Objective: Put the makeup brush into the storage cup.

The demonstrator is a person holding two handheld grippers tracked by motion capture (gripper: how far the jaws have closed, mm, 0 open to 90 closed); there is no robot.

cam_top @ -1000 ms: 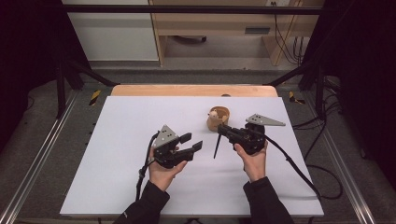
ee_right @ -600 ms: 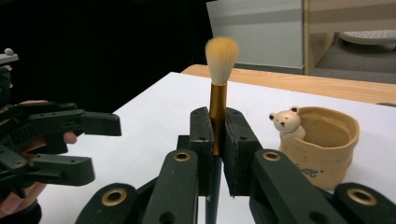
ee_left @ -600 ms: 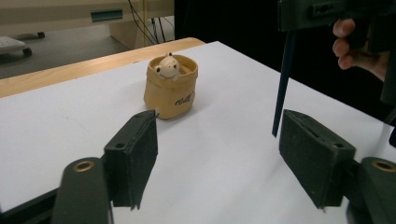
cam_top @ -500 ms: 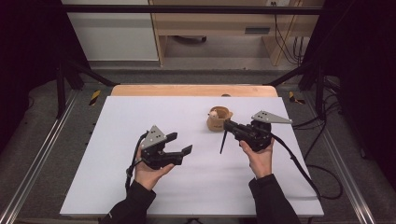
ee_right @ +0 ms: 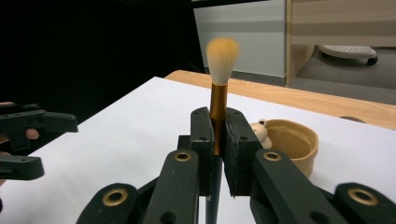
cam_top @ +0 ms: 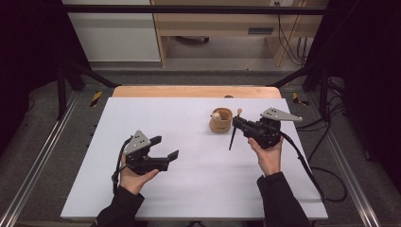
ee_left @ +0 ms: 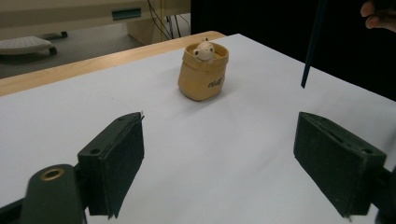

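White worktop (cam_top: 189,189) carries the action: left tongs (cam_top: 166,147) have just spread wide, empty, sliding clear, while right tongs (cam_top: 238,123) clamp the gold-ferruled, dark-handled brush (ee_right: 218,100) beside the tan cloth pot (cam_top: 221,120).

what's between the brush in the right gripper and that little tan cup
Nothing visible. The right gripper is shut on the brush, bristles up, and the cup sits just beside it on the white table with only bare surface between. The left gripper is open and well off to the side.
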